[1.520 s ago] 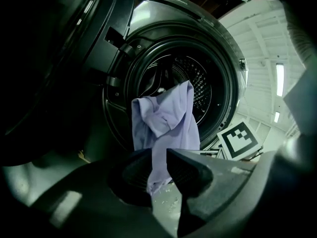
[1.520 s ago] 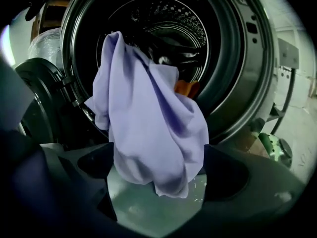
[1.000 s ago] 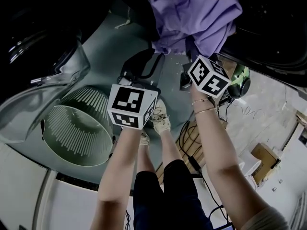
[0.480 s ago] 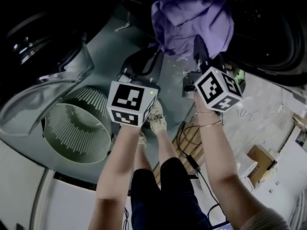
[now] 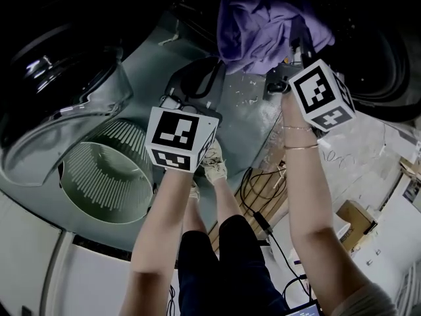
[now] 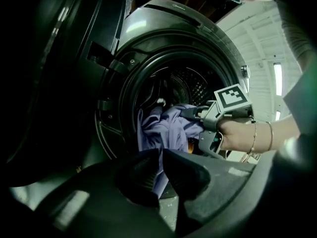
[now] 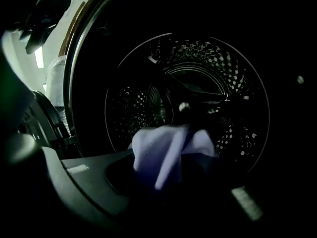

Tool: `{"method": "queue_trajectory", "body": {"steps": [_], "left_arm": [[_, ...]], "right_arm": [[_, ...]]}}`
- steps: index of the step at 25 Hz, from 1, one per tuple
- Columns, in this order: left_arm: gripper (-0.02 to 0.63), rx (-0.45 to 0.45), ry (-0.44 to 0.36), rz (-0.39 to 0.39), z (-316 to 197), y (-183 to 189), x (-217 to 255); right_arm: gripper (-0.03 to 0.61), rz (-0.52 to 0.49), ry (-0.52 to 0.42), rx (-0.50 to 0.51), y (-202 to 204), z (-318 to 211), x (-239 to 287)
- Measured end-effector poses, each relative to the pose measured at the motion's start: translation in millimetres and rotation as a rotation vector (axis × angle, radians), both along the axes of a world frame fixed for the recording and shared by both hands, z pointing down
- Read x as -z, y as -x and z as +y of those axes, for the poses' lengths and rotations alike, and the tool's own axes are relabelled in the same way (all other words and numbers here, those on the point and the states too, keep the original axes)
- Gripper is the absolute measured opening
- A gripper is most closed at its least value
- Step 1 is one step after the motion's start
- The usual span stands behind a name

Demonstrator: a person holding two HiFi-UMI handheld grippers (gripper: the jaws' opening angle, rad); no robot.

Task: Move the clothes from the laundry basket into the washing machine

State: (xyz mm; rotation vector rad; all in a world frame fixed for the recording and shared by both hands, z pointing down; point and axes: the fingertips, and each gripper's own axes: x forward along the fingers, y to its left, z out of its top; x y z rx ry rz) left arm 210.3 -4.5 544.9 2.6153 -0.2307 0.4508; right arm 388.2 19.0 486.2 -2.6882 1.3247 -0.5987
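Note:
A purple garment [image 5: 263, 28] hangs bunched at the mouth of the washing machine drum [image 7: 198, 83]. My right gripper [image 5: 291, 43] is shut on it and holds it at the opening. In the right gripper view the pale cloth [image 7: 163, 155] sits between the jaws, with the perforated drum behind. The left gripper view shows the garment [image 6: 166, 128] draped over the door rim, held by the right gripper [image 6: 192, 114]. My left gripper [image 5: 200, 84] hovers lower and to the left, apart from the cloth, its jaws together and holding nothing. The ribbed laundry basket [image 5: 99, 183] lies below left, with no clothes showing in it.
The machine's glass door [image 5: 59, 91] stands swung open at the left, above the basket. The person's legs and shoes [image 5: 214, 166] are below the grippers. Cables [image 5: 260, 183] run across the floor, and a cardboard box [image 5: 358, 219] sits at the right.
The right gripper has carried the purple garment up and to the right, further into the drum opening. The left gripper has stayed nearly where it was.

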Motion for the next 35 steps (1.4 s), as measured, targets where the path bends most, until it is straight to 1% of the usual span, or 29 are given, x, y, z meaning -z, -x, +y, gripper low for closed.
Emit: {"method": "queue_trajectory", "body": {"steps": [4, 6, 7, 9, 10, 11, 13, 15, 16, 20, 25, 31, 35], "left_arm": [[0.030, -0.001, 0.009, 0.002, -1, 2, -2], [0.030, -0.004, 0.015, -0.002, 0, 3, -4], [0.030, -0.006, 0.019, -0.004, 1, 4, -5], [0.030, -0.009, 0.025, -0.007, 1, 4, -7], [0.030, -0.010, 0.027, -0.007, 1, 4, -7], [0.030, -0.012, 0.028, -0.007, 1, 4, -7], [0.030, -0.013, 0.027, -0.006, 0, 4, -6], [0.030, -0.011, 0.025, -0.004, -1, 4, -5], [0.030, -0.011, 0.025, -0.004, -2, 4, -4], [0.030, -0.012, 0.023, -0.003, -2, 6, -2], [0.030, -0.011, 0.020, -0.008, 0, 9, -1], [0.030, -0.012, 0.024, -0.022, 8, 16, -11], [0.030, -0.017, 0.031, -0.037, 14, 18, -23]], "right_arm": [[0.078, 0.032, -0.036, -0.026, -17, -10, 15], [0.092, 0.001, -0.007, -0.015, -19, -16, 6], [0.150, -0.036, 0.018, -0.005, -17, -18, -4], [0.300, -0.128, 0.060, 0.012, -12, -20, -23], [0.337, -0.160, 0.074, 0.011, -10, -19, -29], [0.360, -0.172, 0.085, 0.005, -8, -17, -32], [0.387, -0.164, 0.103, 0.003, -5, -13, -32], [0.453, -0.162, 0.110, 0.020, 1, -13, -31], [0.474, -0.164, 0.111, 0.029, 4, -12, -30], [0.507, -0.165, 0.102, 0.053, 23, -3, -25], [0.512, -0.157, 0.109, 0.052, 42, 17, -24], [0.513, -0.156, 0.152, 0.054, 63, 46, -44], [0.512, -0.178, 0.183, 0.069, 83, 59, -69]]}}
